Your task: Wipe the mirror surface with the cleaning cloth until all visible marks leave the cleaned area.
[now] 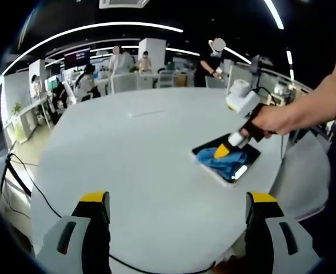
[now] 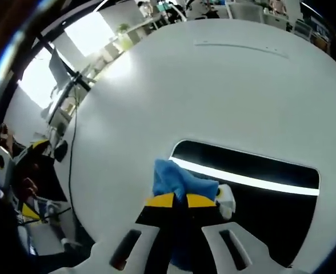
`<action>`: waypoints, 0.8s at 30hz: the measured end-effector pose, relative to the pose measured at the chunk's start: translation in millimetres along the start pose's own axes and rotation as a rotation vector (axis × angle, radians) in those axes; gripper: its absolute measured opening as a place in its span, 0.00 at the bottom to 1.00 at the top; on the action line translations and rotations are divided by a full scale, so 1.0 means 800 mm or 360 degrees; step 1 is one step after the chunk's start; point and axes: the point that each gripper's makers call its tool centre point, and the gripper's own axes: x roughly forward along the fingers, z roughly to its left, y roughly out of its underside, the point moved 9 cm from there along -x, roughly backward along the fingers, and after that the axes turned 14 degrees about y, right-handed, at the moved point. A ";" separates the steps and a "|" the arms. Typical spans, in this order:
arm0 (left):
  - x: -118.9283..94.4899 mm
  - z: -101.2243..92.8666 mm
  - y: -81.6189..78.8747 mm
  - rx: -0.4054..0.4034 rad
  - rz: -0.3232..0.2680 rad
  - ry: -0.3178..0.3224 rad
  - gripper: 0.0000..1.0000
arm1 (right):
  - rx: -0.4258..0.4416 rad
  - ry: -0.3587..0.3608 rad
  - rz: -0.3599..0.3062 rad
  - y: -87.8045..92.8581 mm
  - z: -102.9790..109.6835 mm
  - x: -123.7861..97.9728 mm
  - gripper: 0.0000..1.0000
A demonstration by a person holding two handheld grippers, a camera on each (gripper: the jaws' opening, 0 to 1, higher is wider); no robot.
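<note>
Right hand-held gripper (image 2: 182, 201), jaws closed on the blue cleaning cloth (image 2: 176, 180), presses it onto the mirror (image 2: 259, 171) lying flat on the white desk (image 2: 214, 85). Left hand-held gripper (image 1: 176, 200) hovers open, well apart.

left tongs (image 1: 176, 214) spread wide, right tongs (image 2: 182, 201) clamped (hand-held)

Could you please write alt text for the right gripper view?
The right gripper is shut on a blue cleaning cloth, pressing it onto the left end of a dark rectangular mirror that lies flat on a white table.
</note>
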 end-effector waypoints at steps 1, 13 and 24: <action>0.000 0.000 0.000 -0.0001 0.0000 0.0000 0.99 | 0.0002 0.0000 -0.0002 0.000 -0.003 0.000 0.00; 0.009 -0.003 -0.002 0.0001 -0.0001 0.0014 0.99 | 0.0049 0.0017 -0.0010 0.010 -0.034 -0.006 0.00; 0.015 -0.010 -0.002 -0.0004 0.0003 0.0026 0.99 | 0.0081 0.0027 -0.0025 0.022 -0.072 -0.013 0.00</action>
